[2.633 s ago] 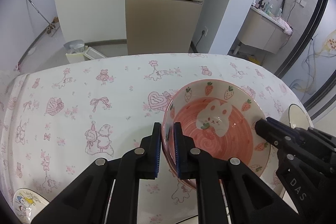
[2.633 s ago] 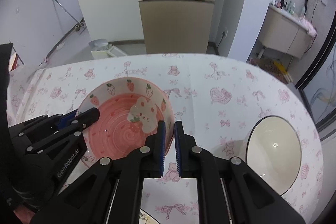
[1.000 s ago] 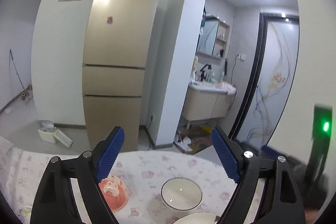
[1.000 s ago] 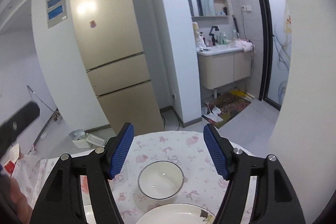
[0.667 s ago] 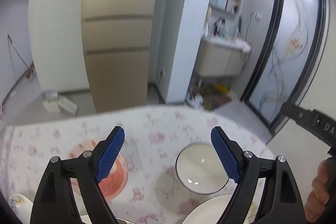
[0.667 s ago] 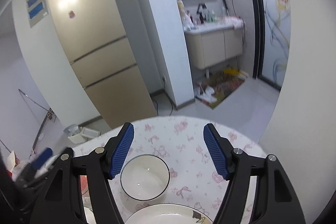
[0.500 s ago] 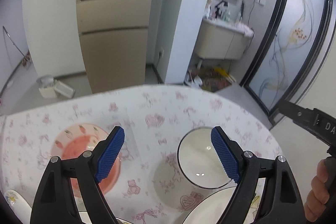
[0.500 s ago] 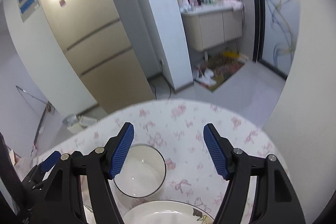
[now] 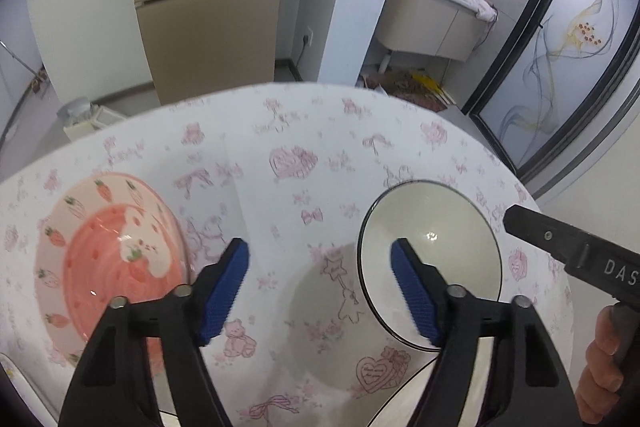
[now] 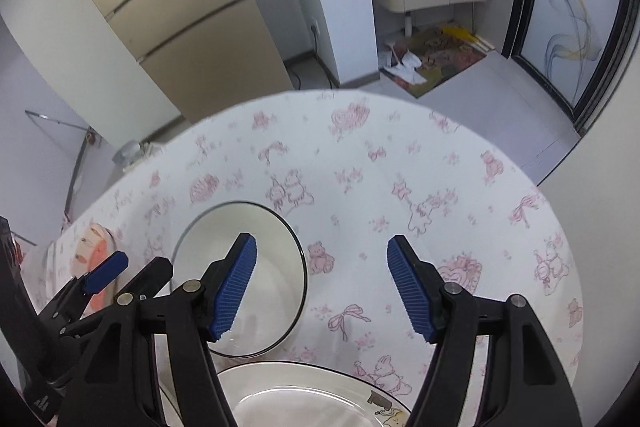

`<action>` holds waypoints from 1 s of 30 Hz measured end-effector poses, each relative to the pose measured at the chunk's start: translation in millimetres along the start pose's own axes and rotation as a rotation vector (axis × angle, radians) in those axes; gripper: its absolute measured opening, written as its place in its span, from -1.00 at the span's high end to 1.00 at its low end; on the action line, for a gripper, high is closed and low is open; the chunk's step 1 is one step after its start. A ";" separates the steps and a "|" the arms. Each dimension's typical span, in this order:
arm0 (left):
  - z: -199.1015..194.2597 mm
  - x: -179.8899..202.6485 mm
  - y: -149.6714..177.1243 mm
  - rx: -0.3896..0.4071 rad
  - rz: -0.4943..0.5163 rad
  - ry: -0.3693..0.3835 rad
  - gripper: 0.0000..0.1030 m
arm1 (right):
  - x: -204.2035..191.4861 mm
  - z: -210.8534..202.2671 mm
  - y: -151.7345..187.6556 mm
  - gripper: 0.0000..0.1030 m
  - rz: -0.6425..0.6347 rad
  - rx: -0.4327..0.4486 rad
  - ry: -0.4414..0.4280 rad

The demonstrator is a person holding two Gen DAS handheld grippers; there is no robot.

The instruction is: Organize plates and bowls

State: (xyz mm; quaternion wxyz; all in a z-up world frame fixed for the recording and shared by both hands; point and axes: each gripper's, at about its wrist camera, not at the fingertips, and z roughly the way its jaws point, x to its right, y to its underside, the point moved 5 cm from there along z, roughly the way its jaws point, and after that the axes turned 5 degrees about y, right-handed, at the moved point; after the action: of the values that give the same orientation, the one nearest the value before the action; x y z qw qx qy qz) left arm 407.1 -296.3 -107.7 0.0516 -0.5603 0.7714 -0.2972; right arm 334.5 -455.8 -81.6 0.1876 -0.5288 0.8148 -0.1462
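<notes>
The white bowl with the thin black rim point(image 9: 430, 259) sits on the round table's pink-printed cloth point(image 9: 280, 147), just beyond a larger white plate point(image 10: 304, 395) at the near edge, with the strawberry-print pink bowl point(image 9: 108, 259) well apart to its left. Your left gripper point(image 9: 320, 287) hangs over the bowl's left rim and your right gripper point(image 10: 322, 283) over its right rim, both with jaws apart and closing, and nothing is pressed between either pair. The risk, as I judge it, is closing before each pair straddles the rim: a pad landing on top of the glazed edge could skid and tip the bowl onto the plate. If one side bites before the other, you may drag the bowl and bunch the cloth, shifting the plate. The two tools are also near each other, so watch that your left fingers point(image 10: 106, 271) do not knock the right ones. A thin rim grip on smooth ceramic may slip when lifted unevenly.
</notes>
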 end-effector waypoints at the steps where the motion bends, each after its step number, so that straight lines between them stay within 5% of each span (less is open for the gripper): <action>1: 4.9 -0.3 1.8 -0.017 -0.006 0.010 -0.27 | -0.4 3.6 1.4 -0.10 0.001 -0.016 -0.007; 4: 10.9 0.2 4.5 -0.023 0.005 -0.036 -0.10 | -1.6 13.5 4.7 0.14 -0.007 -0.057 -0.021; 9: 7.7 3.0 4.6 -0.025 -0.008 0.016 0.24 | -9.0 20.0 8.6 0.43 -0.043 -0.091 -0.025; 13: 4.3 9.1 4.5 -0.005 0.024 0.007 0.31 | -14.4 21.8 11.6 0.47 -0.072 -0.102 -0.009; 18: 11.4 13.1 7.8 -0.039 0.006 0.054 0.73 | -19.0 23.8 13.9 0.69 -0.101 -0.108 0.000; 26: 19.0 18.5 12.8 -0.058 0.015 0.045 0.75 | -15.8 32.5 15.4 0.86 -0.079 -0.137 -0.012; 30: 22.7 26.1 16.2 -0.036 0.052 -0.026 0.75 | -18.1 35.9 16.1 0.87 -0.084 -0.141 -0.008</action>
State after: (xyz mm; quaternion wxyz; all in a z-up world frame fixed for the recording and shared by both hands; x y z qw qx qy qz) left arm 393.5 -325.5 -128.0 0.0592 -0.5446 0.7902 -0.2747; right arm 344.8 -434.2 -117.7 0.1468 -0.5749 0.7994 -0.0941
